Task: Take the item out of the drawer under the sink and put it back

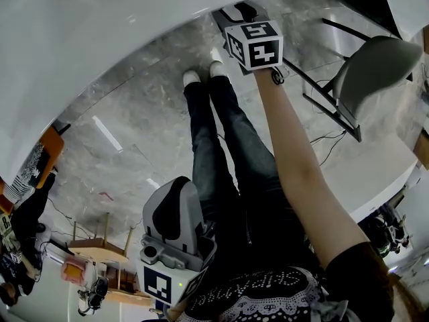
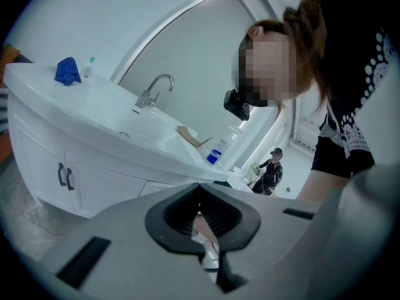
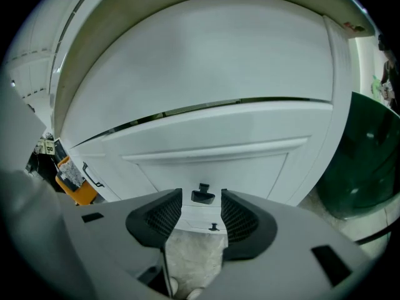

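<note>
In the right gripper view a white drawer front under the sink counter stands closed. Its small black handle sits between the pads of my right gripper, which is open, and the pads are clear of the handle on both sides. A second, smaller black knob shows lower down. In the head view my right gripper reaches under the white counter edge at the end of an outstretched arm. My left gripper hangs low at the left, shut and empty. Whatever is in the drawer is hidden.
A dark green bin stands right of the cabinet. The left gripper view shows the basin with a faucet, a blue cloth, a bottle and cabinet doors with handles. A grey chair stands at the right.
</note>
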